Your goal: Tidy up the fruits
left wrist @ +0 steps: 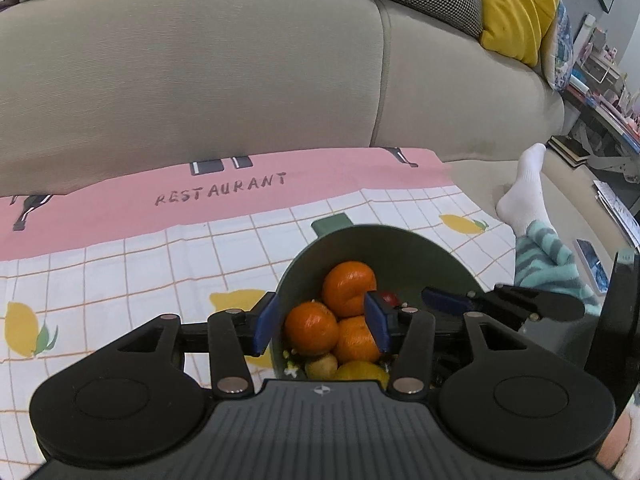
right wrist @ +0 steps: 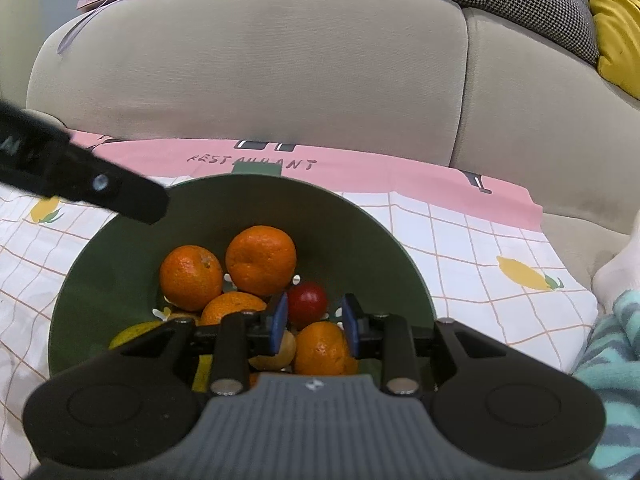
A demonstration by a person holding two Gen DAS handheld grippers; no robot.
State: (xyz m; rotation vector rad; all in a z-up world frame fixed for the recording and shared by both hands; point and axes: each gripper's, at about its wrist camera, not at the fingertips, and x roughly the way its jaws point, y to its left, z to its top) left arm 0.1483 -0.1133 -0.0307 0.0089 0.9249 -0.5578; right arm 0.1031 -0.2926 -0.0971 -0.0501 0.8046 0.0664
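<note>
A green bowl (left wrist: 380, 248) (right wrist: 120, 272) with a small handle tab stands on a checked cloth. It holds several oranges (left wrist: 349, 288) (right wrist: 260, 260), a small red fruit (right wrist: 307, 300), a tan fruit (left wrist: 321, 365) and a yellow one (left wrist: 362, 372). My left gripper (left wrist: 322, 326) hovers over the bowl's near left side. It is open, and its blue pads touch nothing, with oranges below the gap. One of its black fingers (right wrist: 120, 196) crosses the right wrist view. My right gripper (right wrist: 314, 324) hangs over the bowl's near right side, pads close together with nothing pressed between them.
The cloth (left wrist: 120, 272) has lemon prints and a pink band reading RESTAURANT; it lies on a beige sofa seat, with the backrest (left wrist: 200, 80) just behind. A person's white-socked foot (left wrist: 524, 192) and teal striped leg (left wrist: 548, 264) lie to the right, a phone (left wrist: 592, 260) beside them.
</note>
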